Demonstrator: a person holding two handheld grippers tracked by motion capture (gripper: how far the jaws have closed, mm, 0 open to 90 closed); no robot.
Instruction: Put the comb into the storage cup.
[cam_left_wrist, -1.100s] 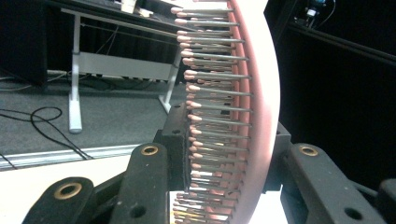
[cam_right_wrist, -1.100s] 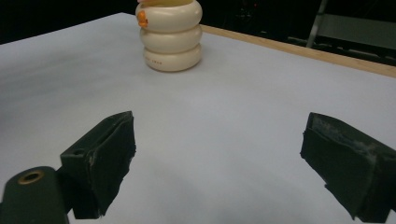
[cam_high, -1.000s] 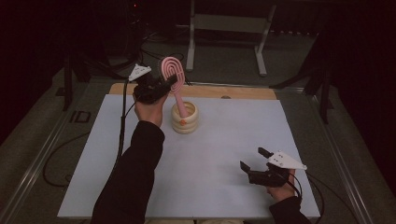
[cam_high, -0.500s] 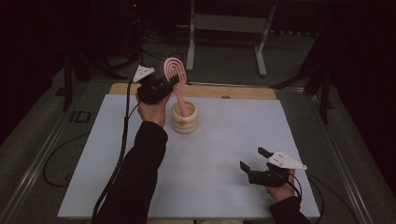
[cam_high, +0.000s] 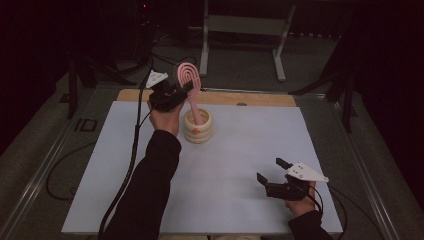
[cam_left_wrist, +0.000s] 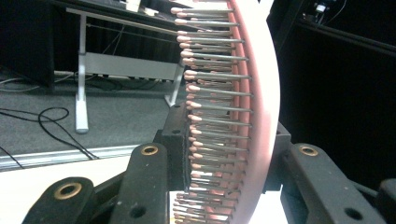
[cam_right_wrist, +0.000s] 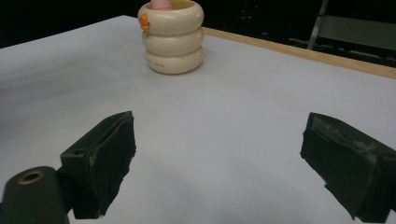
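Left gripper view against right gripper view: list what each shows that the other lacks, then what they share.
Left gripper view alone: the pink hairbrush head's bristles, clamped between the left gripper's jaws, with floor cables behind. Right gripper view alone: the cream ribbed cup with the pink handle standing in it, and the right gripper's jaws wide apart with nothing between them. Shared: the hairbrush, the white table and a grey metal frame beyond.

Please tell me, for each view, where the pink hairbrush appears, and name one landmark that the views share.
High view: pink hairbrush upper centre-left, head clamped by left gripper, handle in cream holder.
Left gripper view: bristled head upright at centre, between the jaws.
Right gripper view: pink handle at top edge, inside the holder.
Shared landmark: white table.
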